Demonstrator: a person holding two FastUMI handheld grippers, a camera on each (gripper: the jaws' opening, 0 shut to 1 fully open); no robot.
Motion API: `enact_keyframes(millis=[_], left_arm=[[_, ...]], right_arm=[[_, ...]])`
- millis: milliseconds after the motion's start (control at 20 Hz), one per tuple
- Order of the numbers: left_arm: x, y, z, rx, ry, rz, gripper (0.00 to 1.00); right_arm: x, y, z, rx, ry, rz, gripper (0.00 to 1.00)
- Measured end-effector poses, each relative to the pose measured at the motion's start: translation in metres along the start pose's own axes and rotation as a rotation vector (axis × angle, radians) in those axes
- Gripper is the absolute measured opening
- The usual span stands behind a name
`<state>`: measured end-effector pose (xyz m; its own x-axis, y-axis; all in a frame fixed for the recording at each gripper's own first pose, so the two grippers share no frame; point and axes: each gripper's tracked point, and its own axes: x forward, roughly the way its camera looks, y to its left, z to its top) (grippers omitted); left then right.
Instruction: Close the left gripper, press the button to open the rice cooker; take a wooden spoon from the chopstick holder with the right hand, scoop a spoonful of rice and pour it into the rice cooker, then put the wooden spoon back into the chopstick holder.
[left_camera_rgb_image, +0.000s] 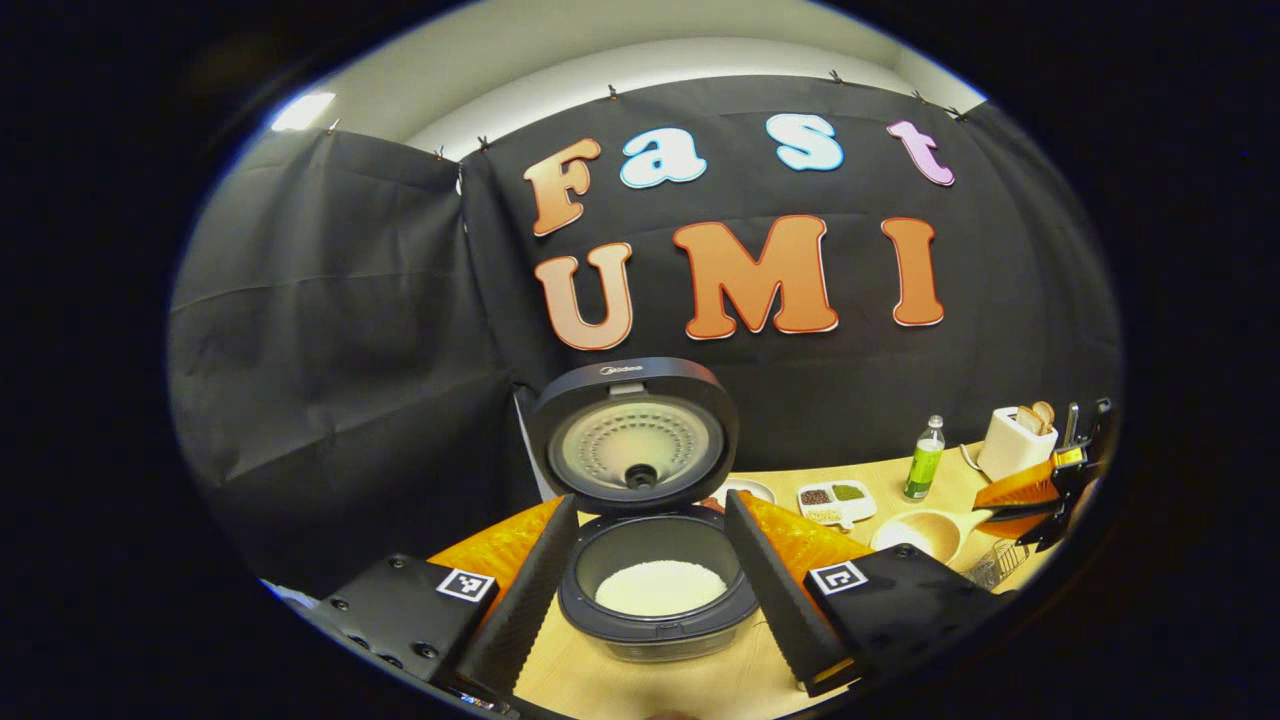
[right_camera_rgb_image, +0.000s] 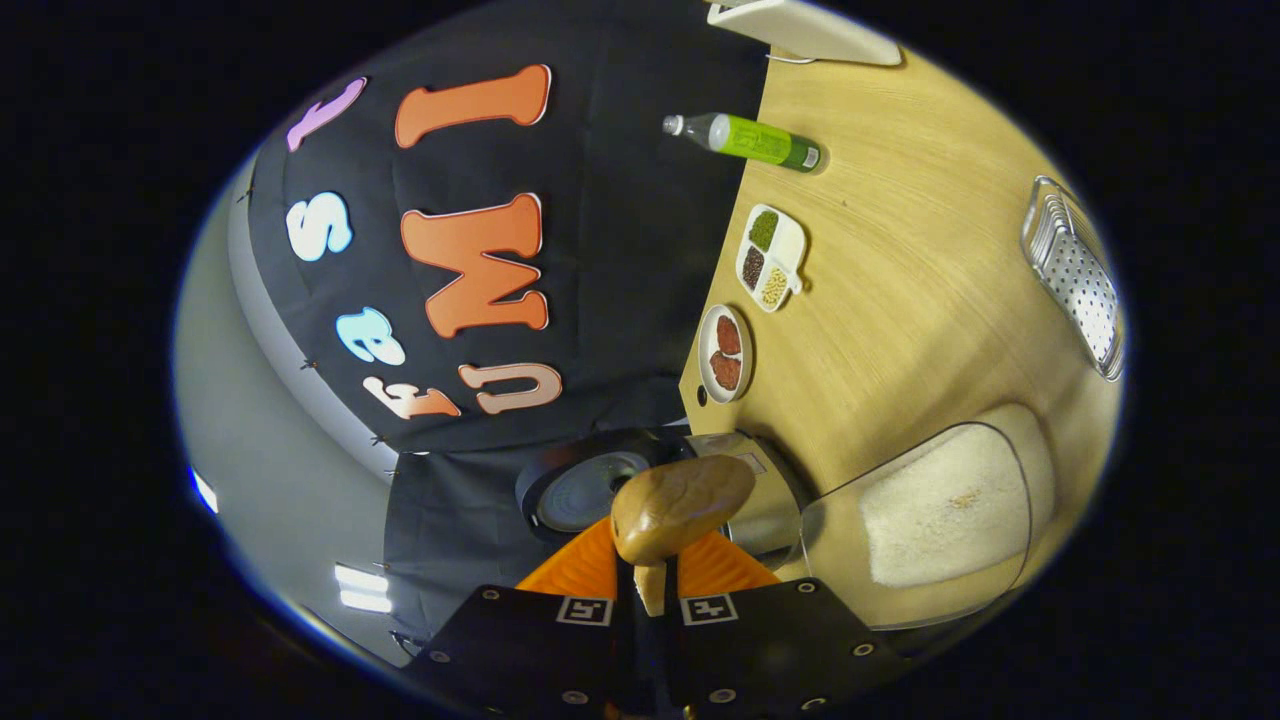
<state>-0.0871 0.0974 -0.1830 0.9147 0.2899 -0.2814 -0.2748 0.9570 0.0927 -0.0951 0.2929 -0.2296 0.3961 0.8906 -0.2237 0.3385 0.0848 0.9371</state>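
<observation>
The wooden spoon (right_camera_rgb_image: 680, 508) is clamped in the right gripper (right_camera_rgb_image: 648, 600), rolled sideways seemingly for tipping, while the left gripper (left_camera_rgb_image: 650, 590) is held spread around the open rice cooker (left_camera_rgb_image: 655, 590).

Black round rice cooker (left_camera_rgb_image: 655, 560): showing a grey inner lid and white rice inside.
Tan wooden spoon (right_camera_rgb_image: 680, 505): glowing light brown.
Pale wood-grain desk (right_camera_rgb_image: 900, 290): lying beige.
Green plastic bottle (right_camera_rgb_image: 750, 138): wearing a white cap.
Left gripper (left_camera_rgb_image: 650, 590): showing orange sides, black ribbed pads, black-and-white square markers.
</observation>
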Motion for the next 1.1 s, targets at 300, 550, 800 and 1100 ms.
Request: enact_keyframes(millis=[300, 550, 800, 1100], left_arm=[[-0.021, 0.034, 0.006, 0.002, -0.067, 0.078, 0.98], [-0.028, 0.060, -0.003, 0.006, -0.051, 0.145, 0.90], [-0.036, 0.089, -0.014, 0.008, -0.033, 0.198, 0.94], [-0.043, 0.109, -0.020, -0.006, -0.026, 0.233, 0.90]], right_arm=[[0.047, 0.032, -0.020, -0.024, 0.063, 0.013, 0.11], [0.082, 0.051, -0.042, -0.015, 0.118, 0.030, 0.11], [0.121, 0.066, -0.054, -0.084, 0.140, 0.006, 0.11], [0.156, 0.085, -0.060, -0.211, 0.129, -0.017, 0.10]])
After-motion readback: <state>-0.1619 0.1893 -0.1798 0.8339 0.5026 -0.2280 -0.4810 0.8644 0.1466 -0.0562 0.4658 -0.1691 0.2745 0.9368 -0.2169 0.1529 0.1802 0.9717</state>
